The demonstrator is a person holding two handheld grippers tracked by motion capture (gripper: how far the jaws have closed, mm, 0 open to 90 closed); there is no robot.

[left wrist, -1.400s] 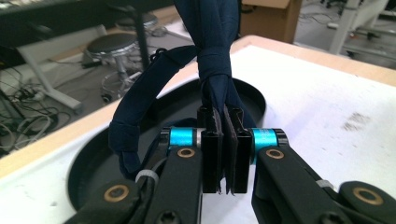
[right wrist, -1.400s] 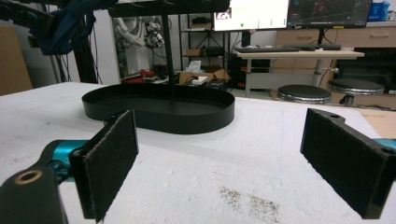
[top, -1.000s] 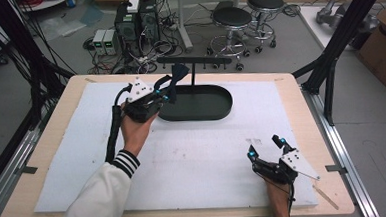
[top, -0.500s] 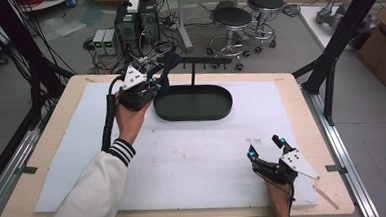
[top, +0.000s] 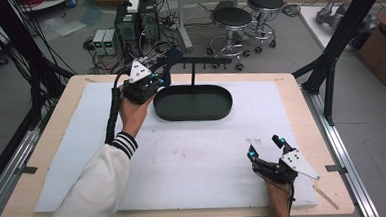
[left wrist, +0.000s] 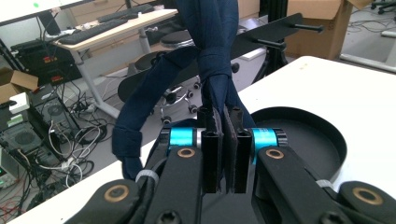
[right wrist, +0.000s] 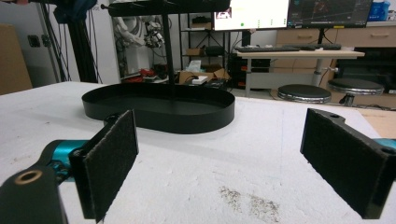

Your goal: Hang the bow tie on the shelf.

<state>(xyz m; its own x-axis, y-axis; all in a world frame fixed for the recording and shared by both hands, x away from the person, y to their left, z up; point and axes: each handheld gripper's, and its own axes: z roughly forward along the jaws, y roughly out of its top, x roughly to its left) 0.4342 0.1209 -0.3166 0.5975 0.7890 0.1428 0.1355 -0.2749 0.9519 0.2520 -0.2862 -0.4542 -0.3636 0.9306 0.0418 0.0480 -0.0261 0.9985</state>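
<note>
Nearest, the right tongs (top: 266, 148) rest wide apart and empty on the white-padded surface (top: 194, 163). Farther off, the left tongs (top: 160, 76) pinch a dark blue fabric strap (left wrist: 205, 60) beside the black oval metal tray (top: 193, 103).

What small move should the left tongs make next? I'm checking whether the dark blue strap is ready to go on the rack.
Probably a short lift toward the rack's crossbar. The left tongs are shut on the dark blue strap, held at the crossbar's left end above the black tray, with its loop not visibly over a peg. The right tongs rest open.
</note>
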